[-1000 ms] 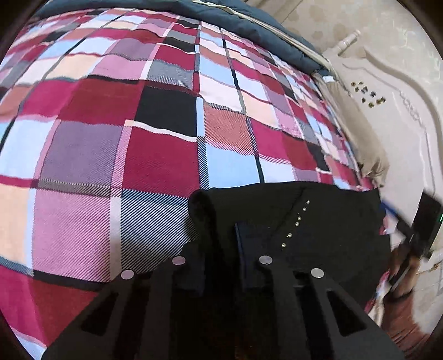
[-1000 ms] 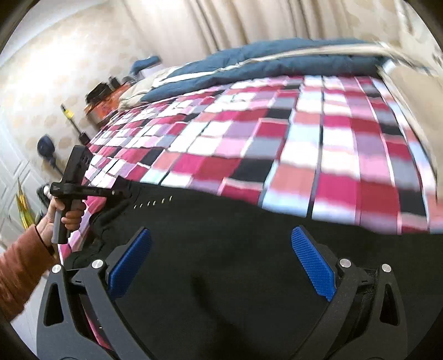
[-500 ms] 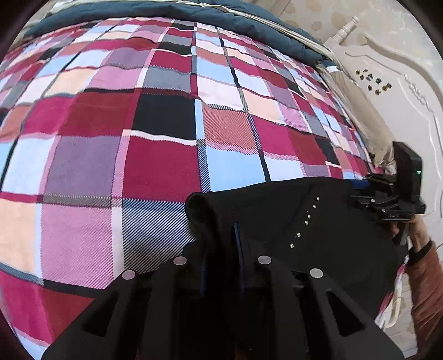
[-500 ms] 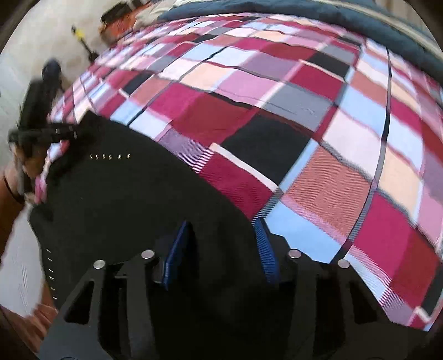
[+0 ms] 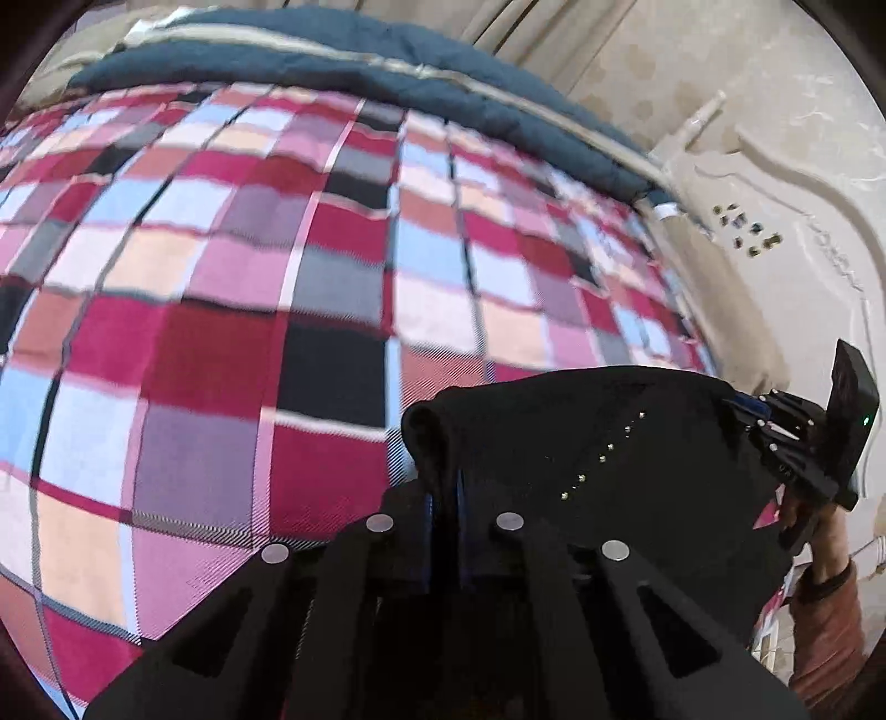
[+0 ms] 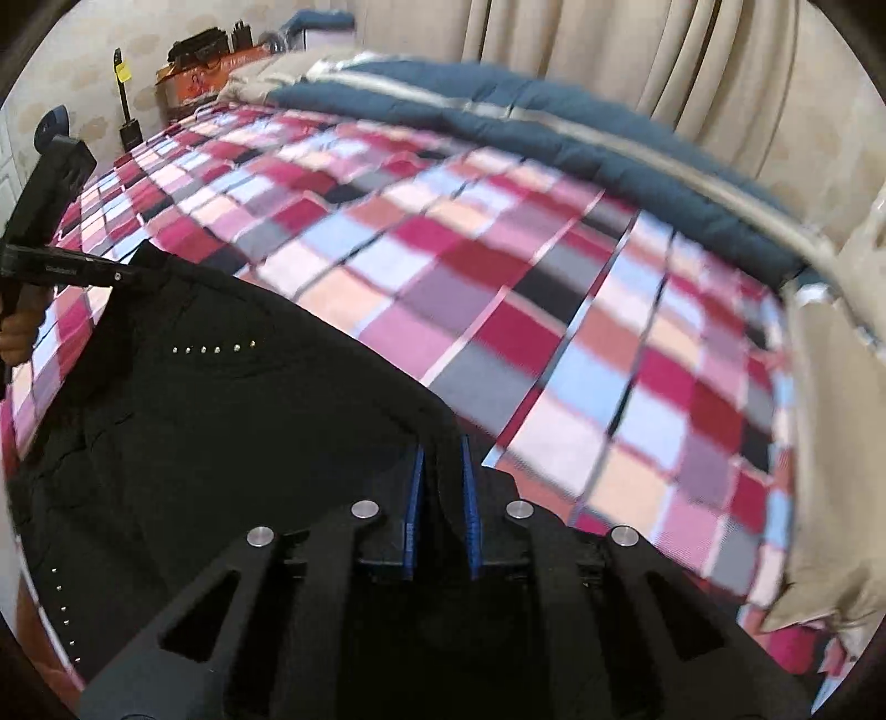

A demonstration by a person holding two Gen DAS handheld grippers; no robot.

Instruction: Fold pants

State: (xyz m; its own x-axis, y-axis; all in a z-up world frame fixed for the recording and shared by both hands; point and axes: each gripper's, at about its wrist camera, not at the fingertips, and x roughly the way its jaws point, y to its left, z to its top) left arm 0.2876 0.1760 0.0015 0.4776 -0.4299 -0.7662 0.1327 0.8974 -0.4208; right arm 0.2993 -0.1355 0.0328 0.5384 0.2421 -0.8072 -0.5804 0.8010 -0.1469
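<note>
Black pants [image 5: 609, 432] with a row of metal studs lie on the checked bedspread [image 5: 221, 332]. My left gripper [image 5: 443, 498] is shut on a folded edge of the pants, its jaws closing the last bit on the cloth. In the right wrist view my right gripper [image 6: 441, 487] has black pants [image 6: 221, 415] cloth between its blue pads, and its jaws are closing on it. Each gripper shows in the other's view: the right gripper [image 5: 742, 407] at the pants' right corner, the left gripper [image 6: 119, 275] at the far left corner. The stretch between them is raised off the bed.
A dark blue duvet [image 6: 498, 111] lies folded along the far side of the bed, with curtains [image 6: 609, 44] behind it. A cream carved bed board [image 5: 775, 221] stands at the right. A person's hand and sleeve [image 5: 825, 554] hold the right gripper. Clutter sits on a stand [image 6: 205, 50].
The right gripper went from wide open over the pants to closed on their edge and swung round. The left gripper kept its grip and rose, lifting the edge off the bedspread.
</note>
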